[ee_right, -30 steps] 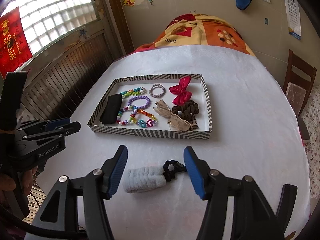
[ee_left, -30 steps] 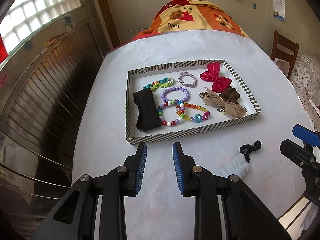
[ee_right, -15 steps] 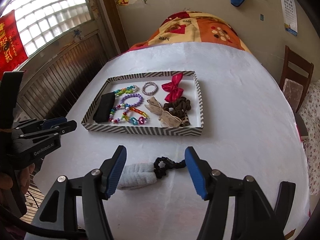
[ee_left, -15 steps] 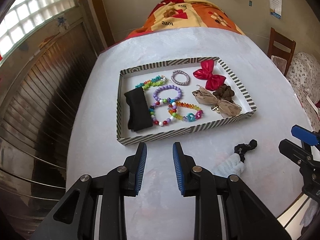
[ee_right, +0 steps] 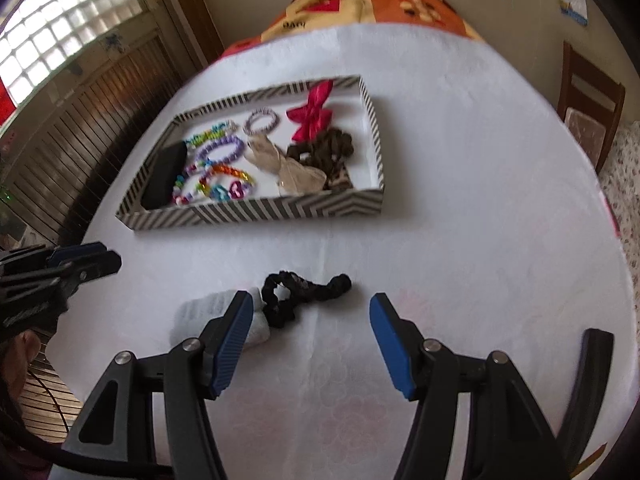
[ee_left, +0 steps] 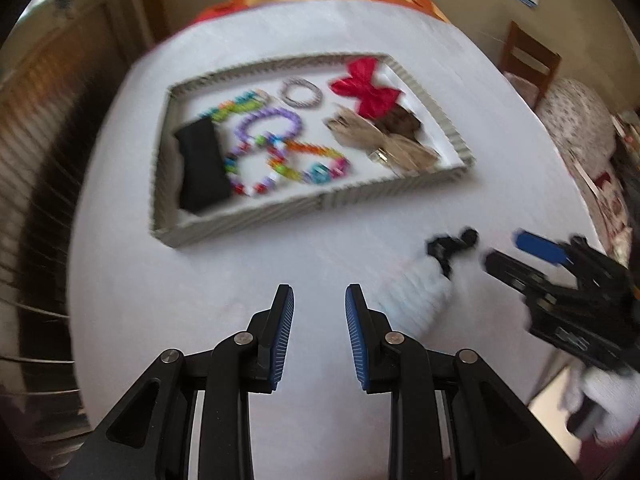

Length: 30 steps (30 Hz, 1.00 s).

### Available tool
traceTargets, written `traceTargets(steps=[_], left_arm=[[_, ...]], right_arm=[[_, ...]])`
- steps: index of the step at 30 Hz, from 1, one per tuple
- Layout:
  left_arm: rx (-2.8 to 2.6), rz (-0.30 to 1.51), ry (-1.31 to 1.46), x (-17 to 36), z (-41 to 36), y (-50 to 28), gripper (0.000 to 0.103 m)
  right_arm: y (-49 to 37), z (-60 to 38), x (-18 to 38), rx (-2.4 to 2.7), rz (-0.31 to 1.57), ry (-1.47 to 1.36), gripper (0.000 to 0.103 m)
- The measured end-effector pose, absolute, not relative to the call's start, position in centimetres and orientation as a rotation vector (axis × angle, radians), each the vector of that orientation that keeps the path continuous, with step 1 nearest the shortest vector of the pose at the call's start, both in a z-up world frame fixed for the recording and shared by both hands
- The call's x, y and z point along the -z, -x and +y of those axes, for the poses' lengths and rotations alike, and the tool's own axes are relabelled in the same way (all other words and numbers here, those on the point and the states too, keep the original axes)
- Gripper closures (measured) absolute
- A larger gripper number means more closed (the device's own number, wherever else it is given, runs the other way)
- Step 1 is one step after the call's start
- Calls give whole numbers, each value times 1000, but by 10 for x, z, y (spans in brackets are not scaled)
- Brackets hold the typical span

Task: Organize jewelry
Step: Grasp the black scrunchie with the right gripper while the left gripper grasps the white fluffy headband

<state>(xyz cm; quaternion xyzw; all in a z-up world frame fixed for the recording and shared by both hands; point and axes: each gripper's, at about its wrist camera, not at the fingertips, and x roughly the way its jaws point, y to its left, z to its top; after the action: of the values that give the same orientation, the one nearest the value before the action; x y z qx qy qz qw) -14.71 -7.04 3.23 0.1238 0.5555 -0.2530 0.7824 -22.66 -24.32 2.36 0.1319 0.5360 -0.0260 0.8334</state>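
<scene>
A white cloth covers the rounded worktop [ee_right: 460,208]. Past its far edge lies an orange and yellow blanket [ee_right: 384,0] printed with "love", upside down. A glass-block window [ee_right: 68,36] and wooden slats line the left wall; a wooden chair [ee_right: 588,116] stands at the right. The striped tray [ee_right: 280,212] holds beaded bracelets [ee_right: 216,176], a red bow [ee_right: 310,114] and other pieces. The black scrunchie [ee_right: 304,290] touches a white band [ee_right: 200,312] near the tray. The right tool [ee_right: 310,340], fingers wide apart, hovers over them. The left tool [ee_left: 319,340] is apart, empty.

Black scrunchie [ee_right: 304,292] touching white scrunchie [ee_right: 212,314].
</scene>
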Motion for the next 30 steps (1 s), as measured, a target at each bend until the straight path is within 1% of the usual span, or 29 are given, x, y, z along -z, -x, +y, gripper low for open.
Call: traceTargets(steps=[5,19,24,26,28,29,30], left_arm=[[653,1242,-287,-23,-85,160,97],[820,1320,-355,9,-117,169,97],[829,1321,-371,13,-125,169,91],[835,1324,-377,14,-128,168,89],[837,1331,-380,16,-131,165,89],[839,1332,-382,17,-132,165,89],[842,1332,-383,17,-132,165,89]], right_arm=[[218,-247,-3,65,1175,-301,39],[204,-256,18,53,1210,-341,39],[199,-254,24,43,1195,-330,40],[196,-252,24,34,1190,-311,47],[194,-251,25,23,1185,-297,68],[194,-250,25,19,1182,-289,71],[193,-251,25,12,1181,-288,78]])
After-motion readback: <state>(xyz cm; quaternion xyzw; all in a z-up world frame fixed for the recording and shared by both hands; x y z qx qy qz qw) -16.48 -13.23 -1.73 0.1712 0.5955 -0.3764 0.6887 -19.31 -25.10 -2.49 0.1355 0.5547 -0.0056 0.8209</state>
